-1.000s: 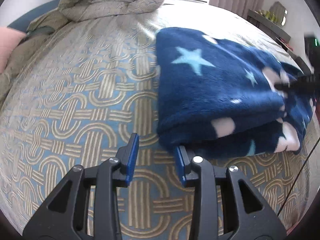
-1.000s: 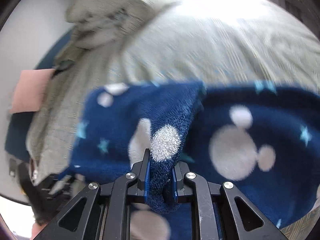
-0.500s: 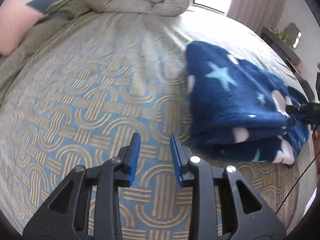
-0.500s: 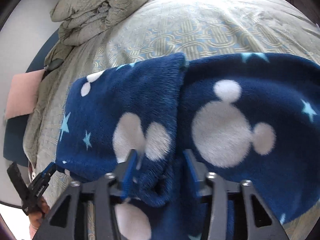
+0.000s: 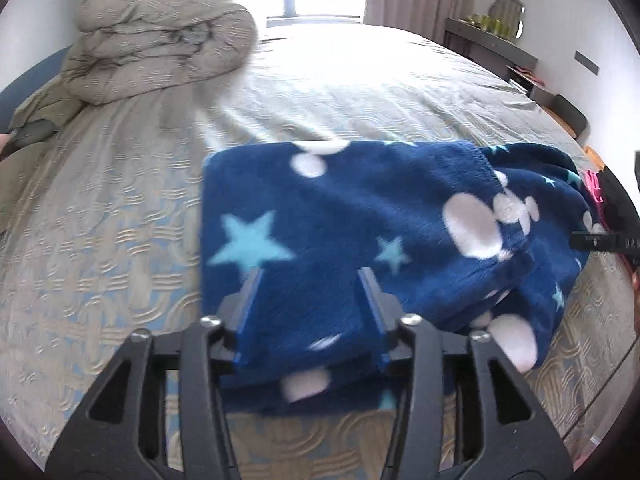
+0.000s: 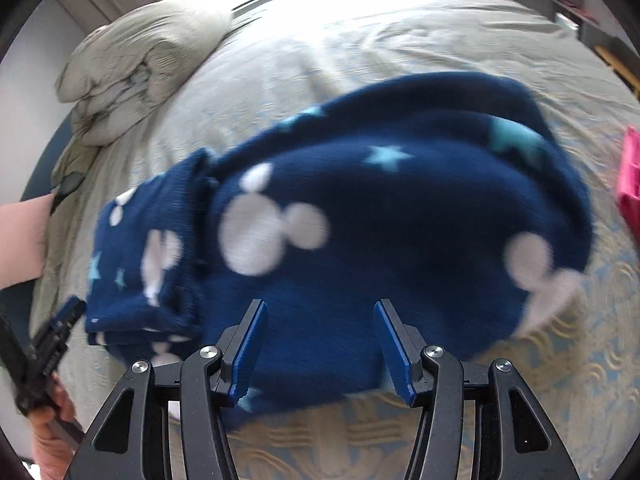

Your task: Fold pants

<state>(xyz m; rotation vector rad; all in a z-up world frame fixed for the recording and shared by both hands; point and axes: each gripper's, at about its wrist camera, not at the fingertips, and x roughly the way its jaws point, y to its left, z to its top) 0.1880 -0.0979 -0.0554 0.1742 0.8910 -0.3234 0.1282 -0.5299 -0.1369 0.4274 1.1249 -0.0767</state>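
The pants (image 5: 360,216) are navy fleece with white mouse heads and light blue stars, folded into a thick bundle on the patterned bedspread (image 5: 100,240). My left gripper (image 5: 310,280) is open, its jaws over the bundle's near left edge. In the right wrist view the pants (image 6: 380,208) fill the middle, and my right gripper (image 6: 320,312) is open over their near edge. The right gripper's tip (image 5: 600,242) shows at the far right of the left wrist view. The left gripper (image 6: 52,344) shows at the lower left of the right wrist view.
A rolled grey duvet (image 5: 160,40) lies at the head of the bed, also in the right wrist view (image 6: 136,60). A shelf (image 5: 492,40) stands by the right wall. A pink item (image 6: 628,180) sits at the right edge.
My right gripper let go of the pants fold and opened wide. My left gripper swung from the bare bedspread to over the bundle and opened wider.
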